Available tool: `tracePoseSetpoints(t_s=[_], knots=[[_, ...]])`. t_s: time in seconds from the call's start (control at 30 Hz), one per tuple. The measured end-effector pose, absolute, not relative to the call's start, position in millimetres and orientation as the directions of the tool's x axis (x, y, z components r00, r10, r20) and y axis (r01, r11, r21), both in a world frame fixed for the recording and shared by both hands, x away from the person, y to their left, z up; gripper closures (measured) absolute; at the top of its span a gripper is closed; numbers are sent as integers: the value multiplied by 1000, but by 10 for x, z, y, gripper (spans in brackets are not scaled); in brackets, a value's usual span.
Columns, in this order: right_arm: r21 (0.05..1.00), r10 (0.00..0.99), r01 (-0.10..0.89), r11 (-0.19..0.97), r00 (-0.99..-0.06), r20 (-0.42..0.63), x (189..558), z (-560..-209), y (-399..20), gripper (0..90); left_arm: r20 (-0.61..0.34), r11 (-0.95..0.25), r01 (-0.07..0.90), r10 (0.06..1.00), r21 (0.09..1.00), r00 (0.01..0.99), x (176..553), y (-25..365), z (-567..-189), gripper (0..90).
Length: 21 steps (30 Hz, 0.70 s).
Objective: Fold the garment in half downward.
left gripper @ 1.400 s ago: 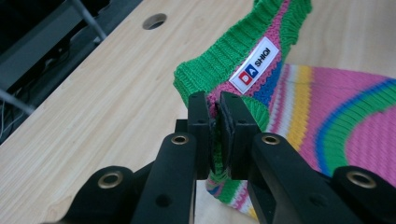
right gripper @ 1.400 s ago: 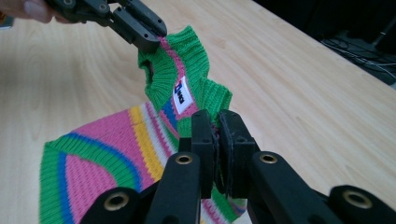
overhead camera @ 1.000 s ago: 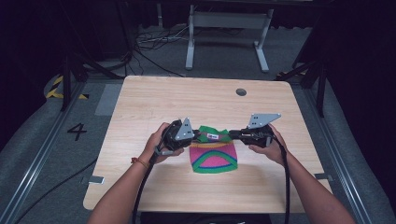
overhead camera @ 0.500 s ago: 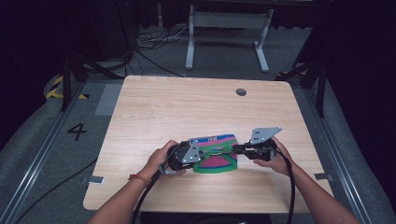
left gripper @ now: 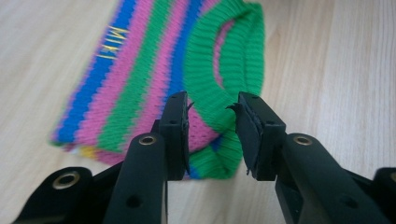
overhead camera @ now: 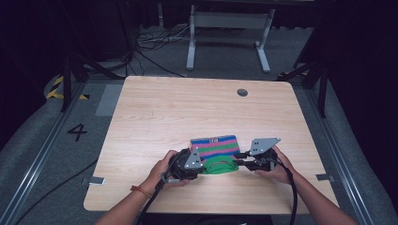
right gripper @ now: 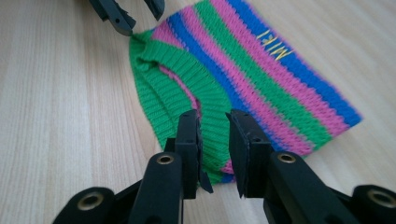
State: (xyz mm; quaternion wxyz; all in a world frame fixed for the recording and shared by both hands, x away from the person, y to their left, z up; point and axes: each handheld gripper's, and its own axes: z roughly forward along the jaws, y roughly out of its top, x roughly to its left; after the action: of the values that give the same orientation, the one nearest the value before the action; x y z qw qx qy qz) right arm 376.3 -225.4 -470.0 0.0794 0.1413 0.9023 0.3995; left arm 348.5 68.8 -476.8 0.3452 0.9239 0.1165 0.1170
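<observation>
A small knitted garment (overhead camera: 217,146) with pink, green and blue stripes and a green ribbed collar lies flat on the wooden table (overhead camera: 187,112). My left gripper (overhead camera: 202,169) is at its near left corner and my right gripper (overhead camera: 238,161) at its near right corner. In the left gripper view the jaws (left gripper: 211,105) have just been opening; the collar edge (left gripper: 219,70) lies in the gap, unpressed. In the right gripper view the jaws (right gripper: 212,119) have likewise just been opening over the garment (right gripper: 243,70), with the left gripper (right gripper: 128,14) beyond.
A round dark grommet (overhead camera: 242,92) sits near the table's far edge. Behind the table stand a metal frame (overhead camera: 227,28) and loose cables (overhead camera: 150,42) on the floor. A "4" (overhead camera: 77,132) is marked on the floor at the left.
Both grippers came down and toward the near edge with the garment, which now lies flat. Both pairs of jaws have parted from the cloth.
</observation>
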Motion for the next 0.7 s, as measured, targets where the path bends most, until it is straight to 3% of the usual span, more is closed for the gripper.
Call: tracePoseSetpoints(t_s=[0.17,0.43,0.7], knots=[[725,317,208,657,-948,-15,3764,-4865,-2220,753,110,-723,163,315,672,943,3548,724,-4921,686],[723,359,224,653,-933,-36,3722,-4954,-2198,772,169,-724,128,323,678,931,3668,734,-4975,709],[707,401,235,667,-913,-75,3813,-4949,-2144,774,115,-701,177,348,691,930,3857,750,-4977,714]])
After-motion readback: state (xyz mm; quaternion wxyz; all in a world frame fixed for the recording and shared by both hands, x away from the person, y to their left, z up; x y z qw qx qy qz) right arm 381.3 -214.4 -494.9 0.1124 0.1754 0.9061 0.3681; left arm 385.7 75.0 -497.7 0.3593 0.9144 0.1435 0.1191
